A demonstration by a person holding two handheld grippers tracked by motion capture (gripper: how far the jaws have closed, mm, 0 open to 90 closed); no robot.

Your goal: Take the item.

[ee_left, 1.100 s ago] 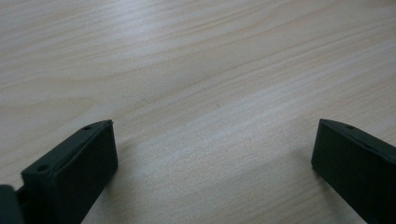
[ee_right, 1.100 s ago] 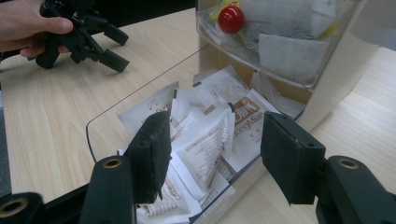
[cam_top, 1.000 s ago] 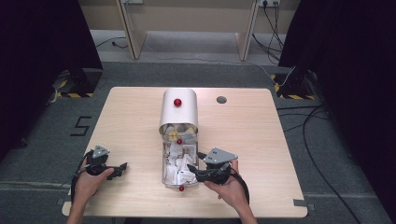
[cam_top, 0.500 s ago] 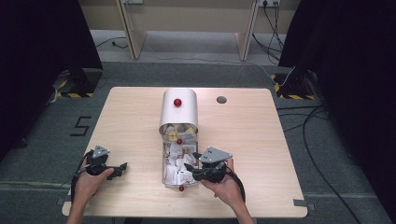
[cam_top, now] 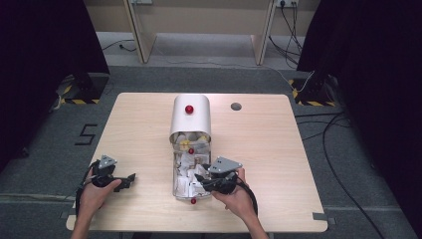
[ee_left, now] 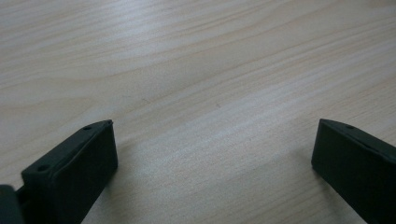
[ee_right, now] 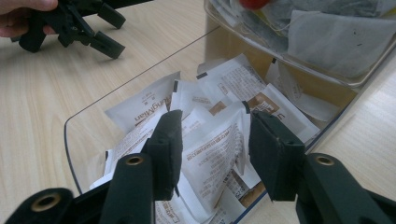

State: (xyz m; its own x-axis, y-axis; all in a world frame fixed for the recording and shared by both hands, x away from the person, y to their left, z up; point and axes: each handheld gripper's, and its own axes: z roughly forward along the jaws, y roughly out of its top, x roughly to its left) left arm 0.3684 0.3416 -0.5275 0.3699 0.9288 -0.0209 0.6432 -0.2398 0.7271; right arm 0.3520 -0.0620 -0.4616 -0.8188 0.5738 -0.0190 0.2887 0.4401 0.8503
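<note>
The bench [cam_top: 278, 149] carries a clear box [cam_top: 190, 172] full of white packets [ee_right: 210, 140], with its white cover [cam_top: 190, 113] slid back. The right claw [ee_right: 212, 144] hangs released just over the packets, and nothing looks picked yet. The left claw [ee_left: 212, 154] rests released on bare wood, well apart.

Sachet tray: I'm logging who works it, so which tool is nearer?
Right. The right tool reaches over the tray; the left tool rests on bare table, well to the tray's left.
</note>
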